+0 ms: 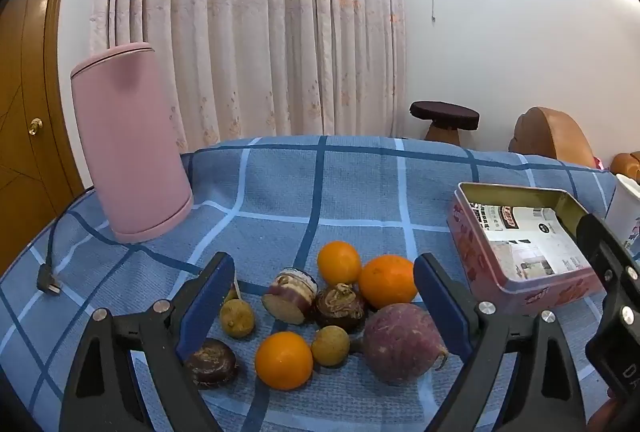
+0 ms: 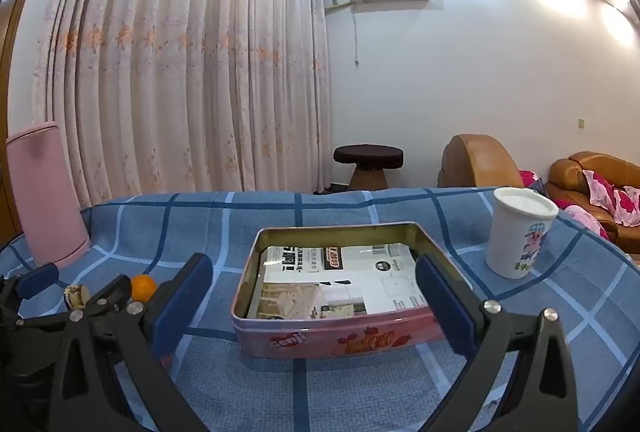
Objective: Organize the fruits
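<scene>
Fruit lies heaped on the bench [image 1: 280, 192] between the wide-apart jaws of the left tool [image 1: 324, 296]; nothing is held. Right tool [image 2: 314, 296], also wide apart and empty, faces the tin [image 2: 340, 342]. Best close on one orange [image 1: 283, 360] at the heap's edge, without nudging its neighbours.

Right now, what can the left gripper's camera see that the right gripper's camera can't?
Only the left wrist view shows the whole fruit pile: three oranges, the nearest one in front, the big purple root and two small longans, plus the cable plug.

Only the right wrist view shows the whole white cup and the sofa.

Both show the open pink tin, the pink canister, the blue checked cloth, the curtain and the stool. Both grippers are open and empty.
</scene>
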Available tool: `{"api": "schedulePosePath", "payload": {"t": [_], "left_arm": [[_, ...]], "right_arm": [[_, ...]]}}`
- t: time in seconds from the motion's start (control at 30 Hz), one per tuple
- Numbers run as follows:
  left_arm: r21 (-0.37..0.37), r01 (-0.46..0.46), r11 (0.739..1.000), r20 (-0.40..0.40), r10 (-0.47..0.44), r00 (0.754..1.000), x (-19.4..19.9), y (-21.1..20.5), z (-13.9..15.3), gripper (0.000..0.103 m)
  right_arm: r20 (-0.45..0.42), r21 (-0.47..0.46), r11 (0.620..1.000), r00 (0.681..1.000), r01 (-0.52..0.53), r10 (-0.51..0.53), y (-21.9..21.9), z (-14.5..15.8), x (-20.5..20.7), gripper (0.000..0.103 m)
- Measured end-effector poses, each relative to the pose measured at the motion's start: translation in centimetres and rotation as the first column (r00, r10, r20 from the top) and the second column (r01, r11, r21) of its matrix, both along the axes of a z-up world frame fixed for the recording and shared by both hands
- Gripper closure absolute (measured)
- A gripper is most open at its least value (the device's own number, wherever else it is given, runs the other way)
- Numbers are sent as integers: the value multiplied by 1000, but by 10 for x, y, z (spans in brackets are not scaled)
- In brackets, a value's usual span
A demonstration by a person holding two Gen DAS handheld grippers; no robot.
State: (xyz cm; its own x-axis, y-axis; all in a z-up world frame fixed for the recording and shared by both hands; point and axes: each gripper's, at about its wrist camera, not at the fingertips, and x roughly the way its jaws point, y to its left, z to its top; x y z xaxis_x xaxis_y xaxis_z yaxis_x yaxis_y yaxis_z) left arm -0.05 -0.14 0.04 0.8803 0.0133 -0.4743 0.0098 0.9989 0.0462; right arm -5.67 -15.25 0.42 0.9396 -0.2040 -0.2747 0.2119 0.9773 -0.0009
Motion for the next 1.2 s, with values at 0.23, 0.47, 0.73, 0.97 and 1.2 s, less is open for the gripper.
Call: {"api": "schedulePosePath", "payload": {"t": [0.23,0.47,0.73,0.97,1.2], "left_arm": [[-12,-6,1000,-2,6,1000,-1,-2,3,11],[-27,-3,1000,-7,3,1000,-3,5,4,11],[-20,4,1000,-7,-5,1000,-4,3,2,11],[-19,5,1000,-6,-5,1000,-4,3,0,11],[-19,3,1000,-6,-4,1000,-4,2,0,11]], "right_arm": [[-4,4,1000,1000,3,-3,0,-1,-1,0],[0,5,1000,1000,7,-7,2,-5,-4,0],[-10,5,1000,1000,4,-4,1,-5,-1,0],[-11,9,1000,1000,9,-9,-1,-4,0,0],[-7,10,1000,1000,13,-12,-1,-4,0,0]]}}
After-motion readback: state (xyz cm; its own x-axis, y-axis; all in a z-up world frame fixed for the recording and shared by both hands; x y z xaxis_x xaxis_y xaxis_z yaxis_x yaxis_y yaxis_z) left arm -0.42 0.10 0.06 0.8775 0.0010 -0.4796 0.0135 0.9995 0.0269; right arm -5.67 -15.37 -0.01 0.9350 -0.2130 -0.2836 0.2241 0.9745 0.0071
